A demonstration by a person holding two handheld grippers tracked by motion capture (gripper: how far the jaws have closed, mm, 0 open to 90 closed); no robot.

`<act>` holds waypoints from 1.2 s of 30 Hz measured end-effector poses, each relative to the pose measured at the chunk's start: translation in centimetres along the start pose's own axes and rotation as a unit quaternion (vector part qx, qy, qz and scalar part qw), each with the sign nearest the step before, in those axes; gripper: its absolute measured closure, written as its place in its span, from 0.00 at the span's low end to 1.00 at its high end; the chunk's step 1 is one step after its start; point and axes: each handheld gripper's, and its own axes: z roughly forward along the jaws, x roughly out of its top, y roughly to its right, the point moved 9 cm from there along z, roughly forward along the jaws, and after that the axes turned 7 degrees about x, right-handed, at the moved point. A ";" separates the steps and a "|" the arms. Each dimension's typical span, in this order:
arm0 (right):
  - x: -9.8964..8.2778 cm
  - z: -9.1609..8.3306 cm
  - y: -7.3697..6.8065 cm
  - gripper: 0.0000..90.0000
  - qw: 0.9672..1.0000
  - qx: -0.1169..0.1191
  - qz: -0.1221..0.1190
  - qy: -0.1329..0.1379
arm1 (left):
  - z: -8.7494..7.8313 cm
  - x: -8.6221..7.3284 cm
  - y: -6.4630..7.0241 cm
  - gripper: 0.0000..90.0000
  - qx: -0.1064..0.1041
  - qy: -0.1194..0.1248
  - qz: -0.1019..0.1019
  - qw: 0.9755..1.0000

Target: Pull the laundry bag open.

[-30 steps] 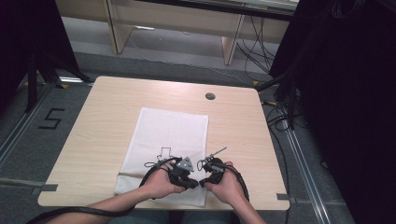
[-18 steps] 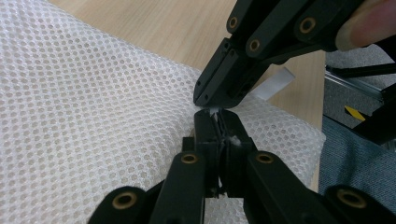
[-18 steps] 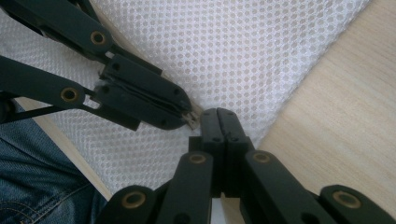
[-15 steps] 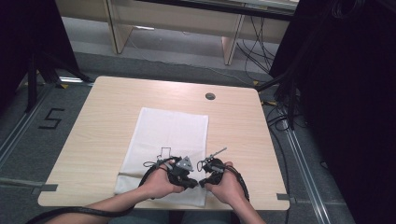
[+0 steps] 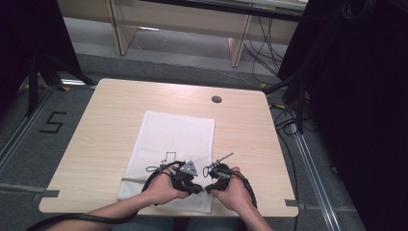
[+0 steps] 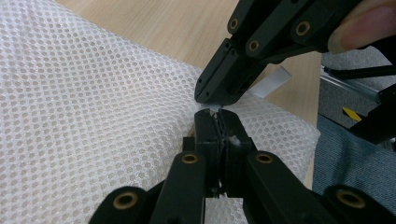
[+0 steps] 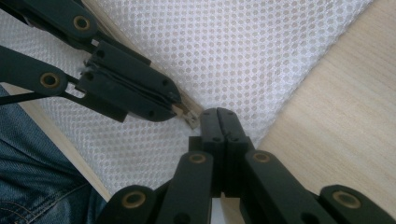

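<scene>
— What stands around the work spot?
— A pale wooden table (image 5: pixel 120 125) on a grey floor (image 5: pixel 29 144), with a "5" (image 5: pixel 52 122) marked at the left.
— And farther off?
— A wooden desk frame (image 5: pixel 120 29), cables (image 5: pixel 262 53) on the floor, dark curtains (image 5: pixel 356 96) right and left.

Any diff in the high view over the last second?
Nothing visibly changed. Both hands stay at the near edge of the white mesh cloth on the light wooden table, the left gripper and right gripper still shut, tips almost meeting.
</scene>
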 end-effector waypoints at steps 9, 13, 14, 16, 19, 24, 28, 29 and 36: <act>-0.1 -0.2 -0.2 1.00 1.000 0.000 0.015 -0.005 | -0.9 -0.3 -0.5 0.98 -0.006 0.005 -0.009 1.000; 0.0 -0.1 0.0 1.00 1.000 0.000 -0.001 0.000 | -1.0 -0.1 -0.4 0.98 -0.007 0.006 -0.011 1.000; 0.0 -0.1 0.0 1.00 1.000 0.000 -0.001 0.000 | -0.9 -0.1 -0.5 0.98 -0.009 0.007 -0.007 1.000; 0.0 -0.1 -0.1 1.00 1.000 0.006 0.007 0.000 | -0.9 -0.2 -0.5 0.97 -0.012 0.006 -0.016 1.000; 0.0 -0.1 -0.2 1.00 1.000 0.006 0.009 0.000 | -1.0 -0.1 -0.4 0.98 -0.010 0.006 -0.018 1.000; 0.1 -0.1 -0.2 1.00 1.000 -0.002 -0.003 0.001 | -1.4 -0.1 -0.5 0.98 -0.005 0.005 -0.004 1.000; 0.0 -0.1 -0.1 1.00 1.000 0.001 0.004 -0.001 | -1.7 -0.3 -0.6 0.98 -0.009 0.008 -0.023 1.000; 0.0 -0.1 -0.1 1.00 1.000 0.000 0.004 -0.001 | -1.7 -0.3 -0.6 0.98 -0.010 0.010 -0.017 1.000; -0.1 -0.2 -0.2 1.00 1.000 -0.001 0.014 -0.003 | -1.8 -0.2 -0.5 0.98 -0.011 0.010 -0.014 1.000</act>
